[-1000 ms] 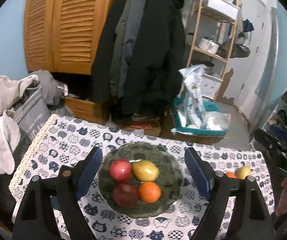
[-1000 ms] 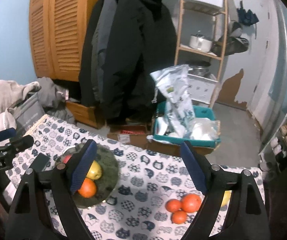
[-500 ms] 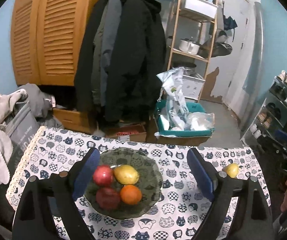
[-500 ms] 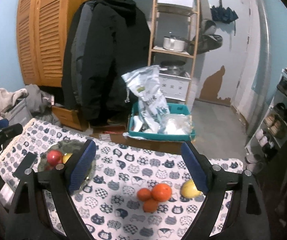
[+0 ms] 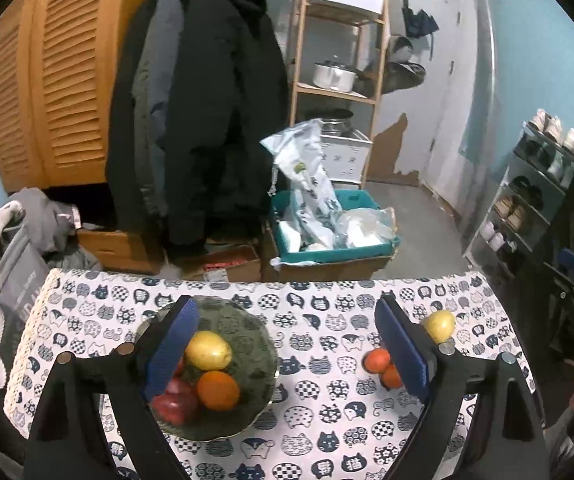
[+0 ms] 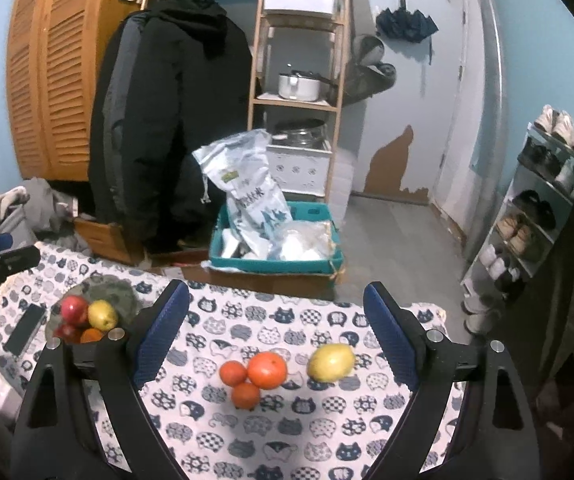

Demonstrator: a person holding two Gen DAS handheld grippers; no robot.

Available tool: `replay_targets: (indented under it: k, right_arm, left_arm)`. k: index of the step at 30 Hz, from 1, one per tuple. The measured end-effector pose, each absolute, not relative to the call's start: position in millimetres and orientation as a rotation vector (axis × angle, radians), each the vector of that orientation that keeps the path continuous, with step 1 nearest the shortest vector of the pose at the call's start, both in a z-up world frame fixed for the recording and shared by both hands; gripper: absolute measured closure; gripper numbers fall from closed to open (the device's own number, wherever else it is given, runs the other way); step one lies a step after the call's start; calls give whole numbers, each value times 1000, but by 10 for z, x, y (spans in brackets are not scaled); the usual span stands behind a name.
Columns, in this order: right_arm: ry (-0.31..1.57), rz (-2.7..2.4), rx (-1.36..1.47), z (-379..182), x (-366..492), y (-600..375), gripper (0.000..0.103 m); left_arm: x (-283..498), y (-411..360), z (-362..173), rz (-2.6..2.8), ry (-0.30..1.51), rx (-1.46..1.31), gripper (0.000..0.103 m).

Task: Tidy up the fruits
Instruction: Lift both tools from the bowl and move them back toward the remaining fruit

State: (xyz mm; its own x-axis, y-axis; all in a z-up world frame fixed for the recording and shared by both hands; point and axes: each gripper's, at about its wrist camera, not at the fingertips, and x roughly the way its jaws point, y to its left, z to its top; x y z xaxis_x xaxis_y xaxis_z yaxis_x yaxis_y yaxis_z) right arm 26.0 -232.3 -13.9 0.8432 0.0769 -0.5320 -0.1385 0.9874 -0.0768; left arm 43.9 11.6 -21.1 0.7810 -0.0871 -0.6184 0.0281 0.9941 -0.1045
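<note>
Green, the plate (image 5: 259,364) near the tablecloth's (image 5: 307,420) left edge carries a yellow fruit (image 5: 208,351), an orange (image 5: 217,390) and what look like red apples (image 5: 175,400). Three oranges (image 6: 257,374) cluster beside a second yellow fruit (image 6: 331,361) near the right edge. Both the left gripper (image 5: 287,344) and right gripper (image 6: 273,336) hover with fingers spread wide, holding nothing.
</note>
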Motion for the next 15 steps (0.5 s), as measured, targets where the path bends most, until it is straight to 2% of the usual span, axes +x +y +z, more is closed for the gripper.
replay_targets:
  k: [15]
  right_arm:
    - [612,27,-82,-352,286,-2778,15]
  left_arm:
    - [621,-416,-395,-134,737,-21,12]
